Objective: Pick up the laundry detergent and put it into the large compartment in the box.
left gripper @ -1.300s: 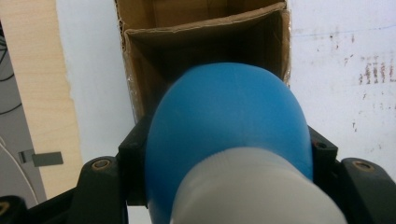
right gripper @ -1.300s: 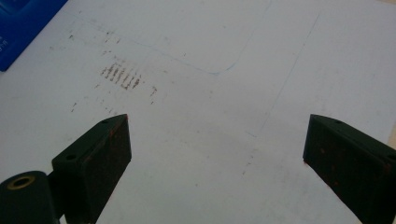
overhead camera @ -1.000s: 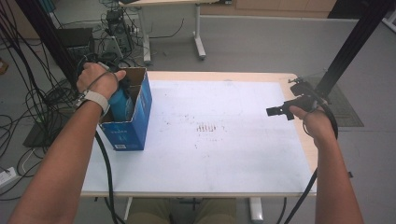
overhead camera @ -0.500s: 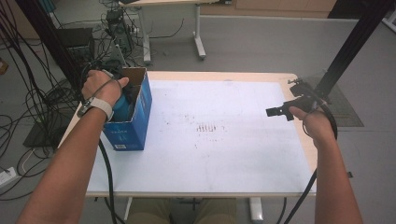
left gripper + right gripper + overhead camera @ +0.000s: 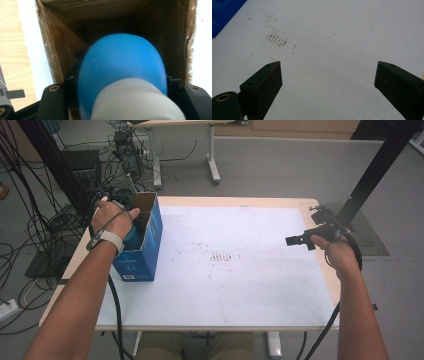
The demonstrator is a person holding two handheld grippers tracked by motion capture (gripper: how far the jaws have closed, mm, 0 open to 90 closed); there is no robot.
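Observation:
A blue bottle (image 5: 122, 62) with a white cap (image 5: 135, 100) is clamped between the black jaws of my left gripper (image 5: 122, 80). It hangs neck toward the camera inside an open cardboard box (image 5: 62, 57). From above, the box (image 5: 142, 252) is blue outside and stands at the table's left edge. My left hand (image 5: 112, 217) reaches into its top, and a bit of the bottle (image 5: 133, 236) shows under it. My right gripper (image 5: 295, 240) hovers over the table's right side, its jaws (image 5: 327, 75) wide apart with nothing between them.
A white sheet (image 5: 240, 270) with faint brown marks (image 5: 221, 257) covers the wooden table (image 5: 320, 270). Cables and equipment (image 5: 120, 150) lie on the floor at the back left. A black post (image 5: 380, 165) rises at the right.
My left hand has sunk a little, taking the bottle deeper into the box. The right gripper has stayed where it was.

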